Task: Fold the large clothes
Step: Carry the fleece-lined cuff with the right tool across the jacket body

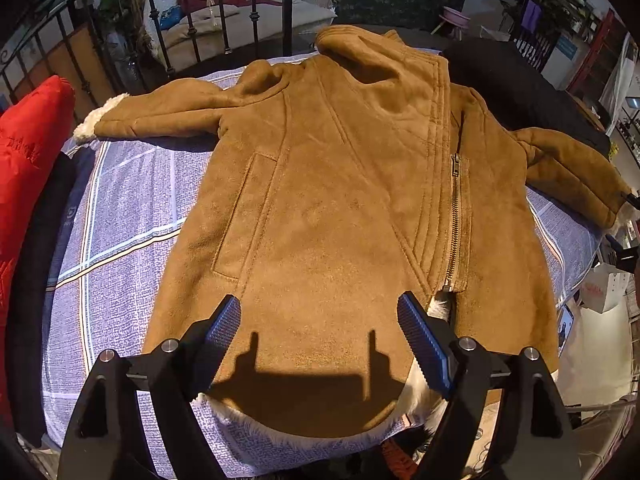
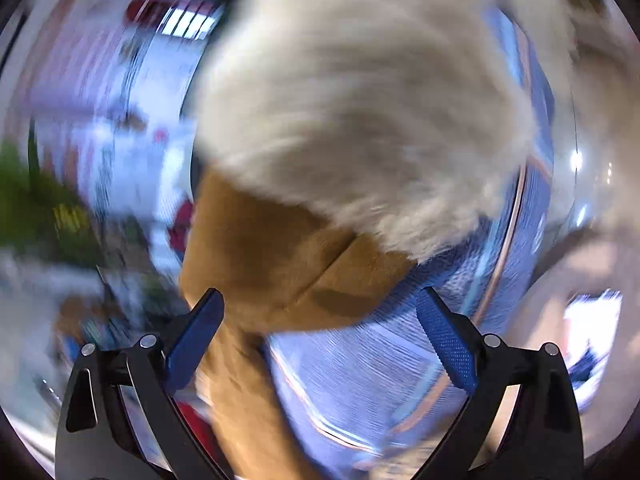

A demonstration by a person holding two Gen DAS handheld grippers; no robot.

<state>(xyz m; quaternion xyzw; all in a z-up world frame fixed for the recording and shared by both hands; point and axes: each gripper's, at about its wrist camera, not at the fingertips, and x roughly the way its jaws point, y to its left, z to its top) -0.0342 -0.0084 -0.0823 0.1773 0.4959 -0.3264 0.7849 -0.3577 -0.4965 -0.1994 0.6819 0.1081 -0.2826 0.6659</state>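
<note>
A tan suede coat with cream fleece lining lies front-up on a blue plaid bedspread, collar at the far end and both sleeves spread out. Its brass zipper runs down the right side. My left gripper hovers open above the coat's near hem and casts its shadow on the cloth. The right wrist view is blurred. There my right gripper stands open over a tan sleeve end with its fleece cuff turned out; the pads press on nothing.
A red padded garment lies along the left edge of the bed and a black garment at the far right. A black iron bed rail stands behind the coat. A white bag sits beside the bed on the right.
</note>
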